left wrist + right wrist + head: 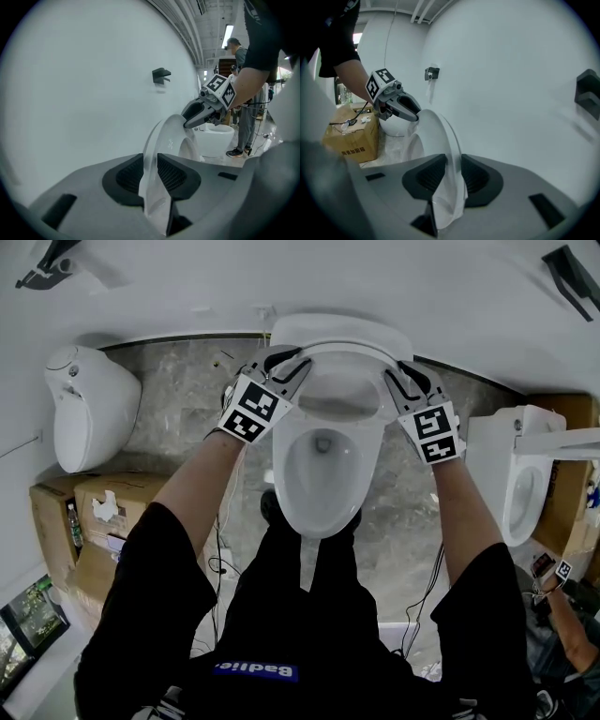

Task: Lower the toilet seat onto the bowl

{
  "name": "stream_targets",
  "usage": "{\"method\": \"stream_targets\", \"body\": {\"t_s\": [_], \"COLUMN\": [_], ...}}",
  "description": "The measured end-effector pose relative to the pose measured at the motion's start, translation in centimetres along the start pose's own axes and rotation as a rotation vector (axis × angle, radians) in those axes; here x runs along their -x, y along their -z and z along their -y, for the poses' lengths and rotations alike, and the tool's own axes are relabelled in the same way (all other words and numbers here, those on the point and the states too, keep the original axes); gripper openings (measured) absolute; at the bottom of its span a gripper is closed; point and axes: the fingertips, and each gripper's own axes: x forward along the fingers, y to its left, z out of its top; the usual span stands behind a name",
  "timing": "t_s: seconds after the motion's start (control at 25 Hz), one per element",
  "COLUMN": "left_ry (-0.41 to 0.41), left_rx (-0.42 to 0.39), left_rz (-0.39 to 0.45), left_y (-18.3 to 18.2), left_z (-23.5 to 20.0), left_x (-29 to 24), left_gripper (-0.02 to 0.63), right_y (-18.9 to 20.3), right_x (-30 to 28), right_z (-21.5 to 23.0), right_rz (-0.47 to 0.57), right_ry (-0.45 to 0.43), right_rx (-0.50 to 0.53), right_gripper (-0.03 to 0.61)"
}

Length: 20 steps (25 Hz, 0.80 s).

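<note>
A white toilet bowl (314, 514) stands in the middle of the head view. Its seat (345, 359) is tilted up over the back of the bowl, in front of the raised lid (337, 329). My left gripper (286, 364) is shut on the seat's left edge and my right gripper (401, 373) on its right edge. In the left gripper view the seat (164, 136) runs edge-on between the two black pads of the left gripper (150, 161), with the right gripper (202, 112) at its far end. The right gripper view shows the seat (438, 129) pinched in the right gripper (453, 161), and the left gripper (401, 107) beyond.
Another white toilet (89, 413) hangs on the wall at left, above cardboard boxes (94, 512). A third toilet (520, 479) stands at right. A person (243, 93) stands farther off. Black brackets (161, 75) stick out of the white wall. Cables (225, 559) lie on the stone floor.
</note>
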Motion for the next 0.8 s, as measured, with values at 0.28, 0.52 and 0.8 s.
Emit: {"method": "stream_targets", "body": {"t_s": [0.28,0.52,0.8], "left_ry": [-0.003,0.002,0.028], "left_rx": [-0.016,-0.017,-0.038], "left_rz": [0.016,0.018,0.005], "left_y": [-0.9,-0.6,0.3], "left_z": [0.5,2.0,4.3], "left_x": [0.8,2.0,3.8], "left_gripper": [0.087,0.086,0.086], "right_y": [0.1,0.3,0.7], "right_x": [0.9,2.4,4.4], "right_z": [-0.5,-1.7,-3.8], "right_rz": [0.009,0.006,-0.003], "right_ry": [0.012,0.022,0.041], "right_rx": [0.010,0.018,0.040], "right_gripper": [0.107,0.104,0.103]}}
